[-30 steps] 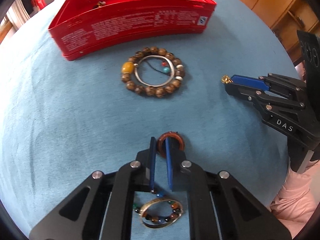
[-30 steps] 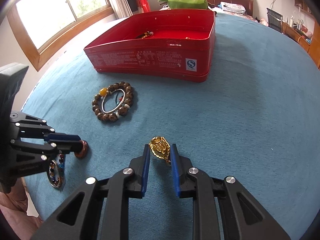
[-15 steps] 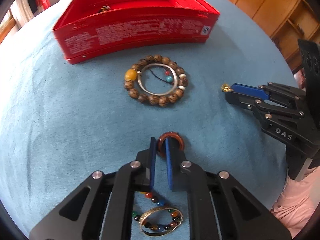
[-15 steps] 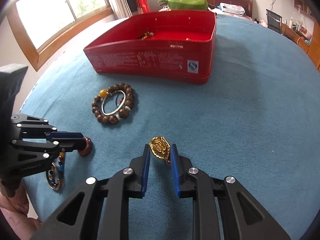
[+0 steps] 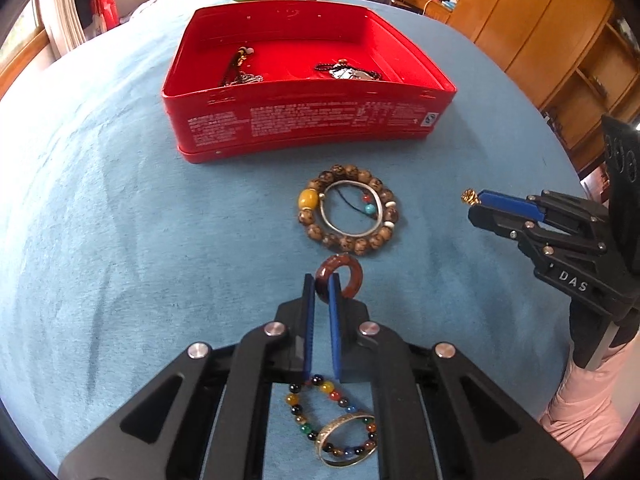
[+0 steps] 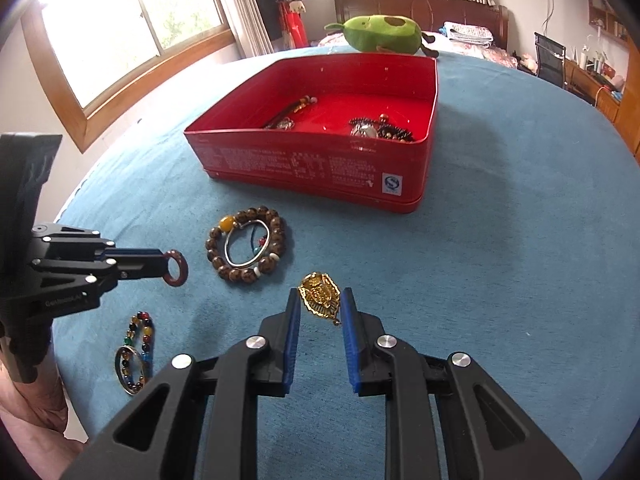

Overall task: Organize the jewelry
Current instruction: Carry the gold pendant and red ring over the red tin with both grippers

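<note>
My left gripper (image 5: 321,285) is shut on a reddish-brown stone ring (image 5: 347,277), held off the blue cloth; in the right wrist view the ring (image 6: 176,268) hangs at the fingertips. My right gripper (image 6: 320,300) is shut on a gold filigree pendant (image 6: 320,295), whose tip (image 5: 469,197) shows in the left wrist view. A red tin box (image 5: 304,120) stands ahead with necklaces inside. A brown wooden-bead bracelet (image 5: 348,216) with a silver bangle inside it lies before the box.
A multicoloured bead bracelet with a metal bangle (image 5: 340,428) lies under the left gripper's frame. A green avocado plush (image 6: 380,34) sits beyond the box. A pink sleeve (image 5: 580,420) is at the right. Blue cloth (image 6: 520,260) covers the round table.
My left gripper has lifted the stone ring off the cloth and tilted up, so the inside of the red box now shows. The right gripper has kept still with the pendant.
</note>
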